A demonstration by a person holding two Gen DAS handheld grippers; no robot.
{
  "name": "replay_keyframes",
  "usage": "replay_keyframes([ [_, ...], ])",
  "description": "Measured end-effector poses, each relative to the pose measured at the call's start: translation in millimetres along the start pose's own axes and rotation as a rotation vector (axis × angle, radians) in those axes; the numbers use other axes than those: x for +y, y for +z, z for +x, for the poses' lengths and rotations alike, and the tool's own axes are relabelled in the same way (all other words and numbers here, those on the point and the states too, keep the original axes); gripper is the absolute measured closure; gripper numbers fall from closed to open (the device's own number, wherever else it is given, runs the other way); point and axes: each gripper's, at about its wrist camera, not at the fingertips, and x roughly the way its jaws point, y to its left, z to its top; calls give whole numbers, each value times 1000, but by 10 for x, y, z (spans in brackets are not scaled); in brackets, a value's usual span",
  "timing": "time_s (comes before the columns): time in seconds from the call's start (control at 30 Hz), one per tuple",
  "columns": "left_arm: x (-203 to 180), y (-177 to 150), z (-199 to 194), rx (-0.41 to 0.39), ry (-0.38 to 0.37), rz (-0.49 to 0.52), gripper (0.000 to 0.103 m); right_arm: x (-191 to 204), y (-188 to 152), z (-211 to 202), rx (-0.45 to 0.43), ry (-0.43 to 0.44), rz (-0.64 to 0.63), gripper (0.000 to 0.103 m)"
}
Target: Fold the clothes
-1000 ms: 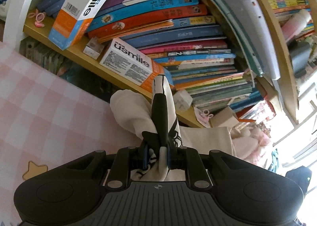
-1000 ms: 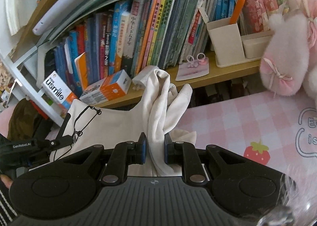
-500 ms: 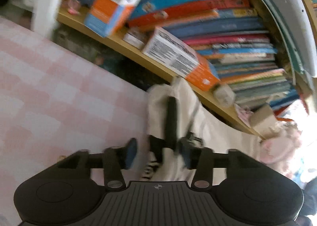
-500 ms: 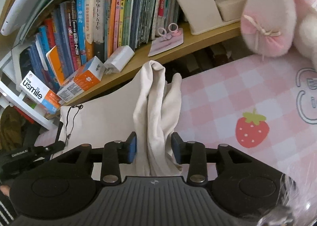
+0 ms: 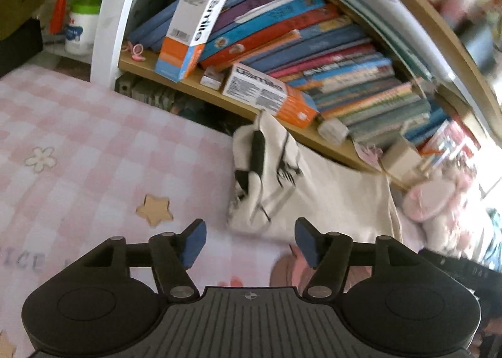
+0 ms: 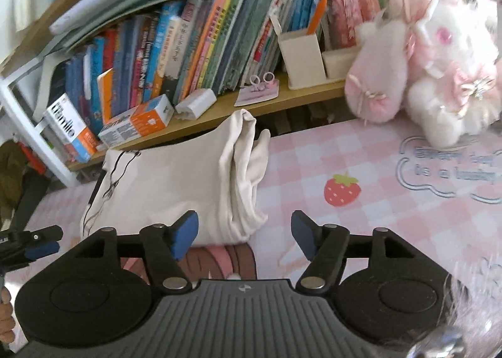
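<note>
A cream shirt with a black line print (image 5: 320, 195) lies folded on the pink checked mat (image 5: 94, 144), its far edge bunched up near the bookshelf. My left gripper (image 5: 249, 243) hangs just in front of the shirt's left end, jaws opening, nothing between the blue pads. In the right wrist view the same shirt (image 6: 175, 182) shows its rumpled right end. My right gripper (image 6: 244, 235) sits just short of it, jaws opening and empty. The left gripper (image 6: 34, 246) shows at that view's left edge.
A wooden bookshelf (image 5: 219, 97) packed with books and orange-and-white boxes (image 5: 269, 94) runs along the mat's far side. A pink and white plush toy (image 6: 429, 66) sits at the mat's far right. A white pen holder (image 6: 302, 58) stands on the shelf.
Both grippers let go of the shirt, opened wide and drew back toward the near side. The shirt's raised ends dropped onto the mat.
</note>
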Motion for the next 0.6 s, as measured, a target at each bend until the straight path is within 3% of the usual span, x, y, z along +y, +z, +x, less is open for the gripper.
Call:
replay_keyframes([
  [0.6,-556,-785,-731,-45,170,173,23,496,-735,-825,-50,-119,-201,12],
])
